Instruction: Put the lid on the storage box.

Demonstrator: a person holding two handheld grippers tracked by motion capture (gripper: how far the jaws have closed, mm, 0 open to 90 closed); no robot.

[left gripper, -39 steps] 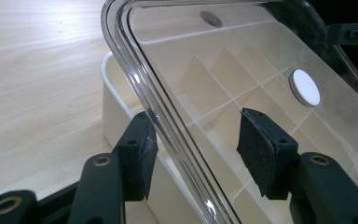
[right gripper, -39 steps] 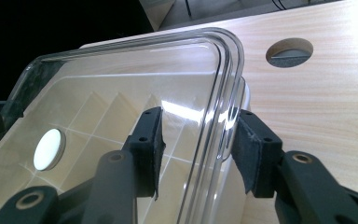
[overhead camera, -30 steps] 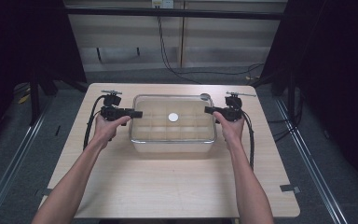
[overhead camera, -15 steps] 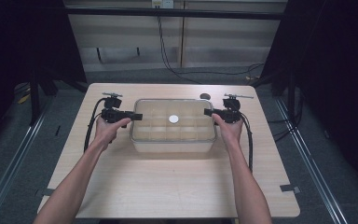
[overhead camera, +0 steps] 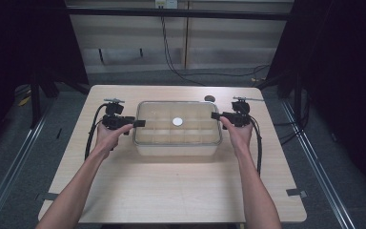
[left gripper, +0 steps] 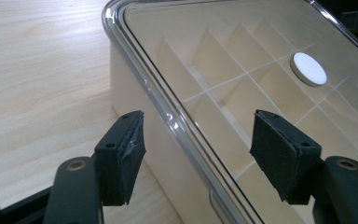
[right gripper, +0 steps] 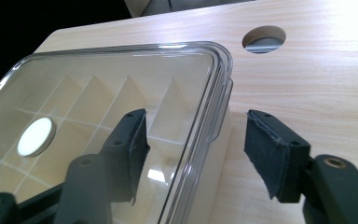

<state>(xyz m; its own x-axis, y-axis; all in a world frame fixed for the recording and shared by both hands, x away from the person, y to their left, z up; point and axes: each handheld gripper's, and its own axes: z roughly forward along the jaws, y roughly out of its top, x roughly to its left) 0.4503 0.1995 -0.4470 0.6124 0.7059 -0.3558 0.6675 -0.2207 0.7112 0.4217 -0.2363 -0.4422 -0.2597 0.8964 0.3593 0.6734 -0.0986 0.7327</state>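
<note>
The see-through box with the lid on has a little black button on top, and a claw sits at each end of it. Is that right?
Nearly. The button on the lid is white, not black, as the left gripper view shows up close. The rest holds: the see-through box has its lid on, with the left claw and right claw at its ends.

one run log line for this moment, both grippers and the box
left gripper: just opened, astride lid edge | right gripper: just opened, astride opposite edge | box: on table, lid on

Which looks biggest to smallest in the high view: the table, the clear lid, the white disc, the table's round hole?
1. table
2. clear lid
3. white disc and round hole: look alike, no ranking.
</note>
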